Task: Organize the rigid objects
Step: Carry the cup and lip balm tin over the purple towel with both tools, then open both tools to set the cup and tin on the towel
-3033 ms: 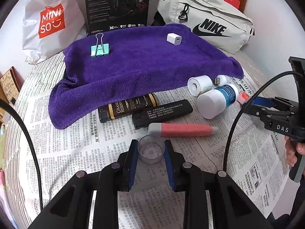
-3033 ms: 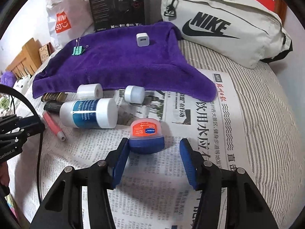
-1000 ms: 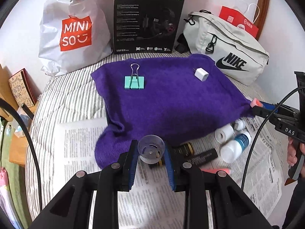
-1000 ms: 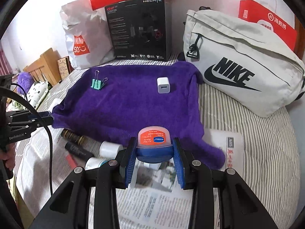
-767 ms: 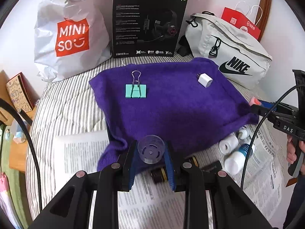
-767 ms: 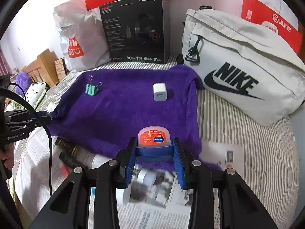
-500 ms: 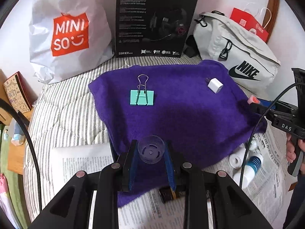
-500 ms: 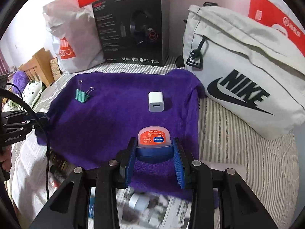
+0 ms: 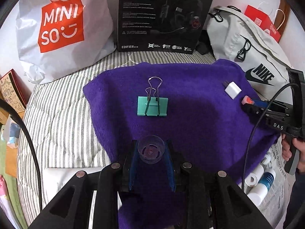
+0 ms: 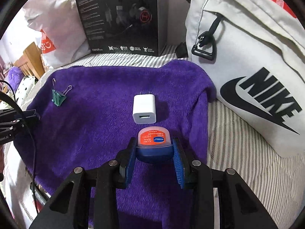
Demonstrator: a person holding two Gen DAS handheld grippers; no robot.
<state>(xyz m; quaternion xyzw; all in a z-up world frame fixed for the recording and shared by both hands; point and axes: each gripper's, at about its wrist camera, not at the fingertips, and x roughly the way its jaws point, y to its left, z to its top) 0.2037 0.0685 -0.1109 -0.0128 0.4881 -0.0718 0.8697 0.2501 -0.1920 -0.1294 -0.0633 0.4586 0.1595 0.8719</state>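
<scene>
Left gripper (image 9: pixel 151 152) clamped on clear cap (image 9: pixel 151 148), above purple towel (image 9: pixel 200 118). Right gripper (image 10: pixel 154 148) clamped on balm jar (image 10: pixel 154 143), just beside white charger (image 10: pixel 144 108).

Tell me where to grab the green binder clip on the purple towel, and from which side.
Grip the binder clip across its flat green body, coming down from above with the pads on its left and right ends. It lies flat on the purple towel with its wire handles pointing away; those are thin and springy, so probably a poorer hold.
</scene>
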